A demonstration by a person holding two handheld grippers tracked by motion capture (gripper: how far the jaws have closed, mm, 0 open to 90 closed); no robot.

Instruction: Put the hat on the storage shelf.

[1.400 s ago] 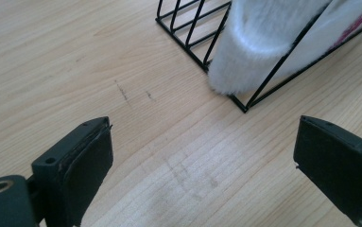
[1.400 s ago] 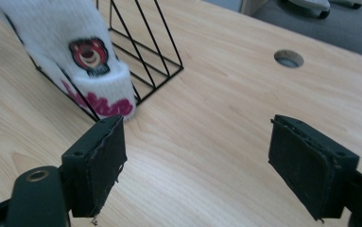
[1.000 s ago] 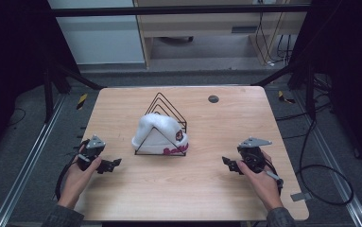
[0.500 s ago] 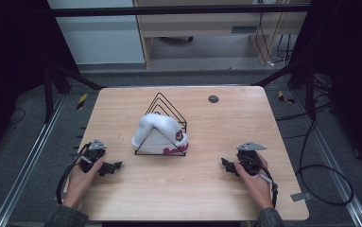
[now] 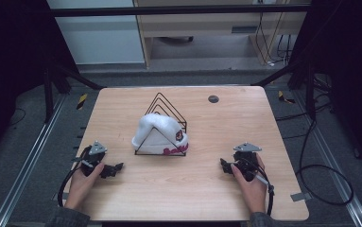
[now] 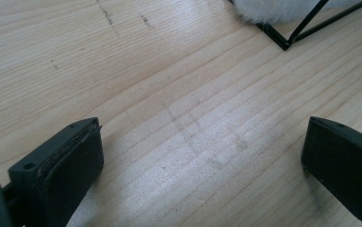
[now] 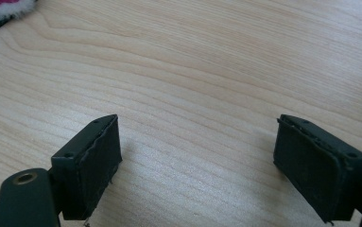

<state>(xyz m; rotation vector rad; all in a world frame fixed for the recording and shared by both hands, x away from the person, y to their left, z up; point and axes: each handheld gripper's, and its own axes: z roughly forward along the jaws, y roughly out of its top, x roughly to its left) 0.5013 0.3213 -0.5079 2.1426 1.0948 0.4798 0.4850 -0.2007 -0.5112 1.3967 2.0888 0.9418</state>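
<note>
A white fluffy hat [image 5: 157, 134] with pink lettering lies draped over a black wire rack [image 5: 169, 108] at the table's middle. My left gripper [image 5: 112, 169] rests low on the wood at the near left, pointing right toward the rack. Its jaws have just been opening and stand open over bare wood [image 6: 202, 132], with the hat's edge [image 6: 273, 9] and a rack corner [image 6: 287, 40] farther off. My right gripper [image 5: 226, 166] sits at the near right, pointing left. Its jaws have also just been opening and are open with nothing between them [image 7: 197, 125]. The hat's pink brim [image 7: 4, 7] shows at the upper left.
A small dark round disc [image 5: 213, 99] lies near the table's far edge. The wooden table [image 5: 178, 198] has bare wood between the two hands. Cables [image 5: 320, 175] loop on the floor to the right, and metal rails run along both sides.
The right hand has sunk slightly toward the tabletop and drawn a little nearer the front edge. The left hand has hardly moved. Hat and rack stay as they were.
</note>
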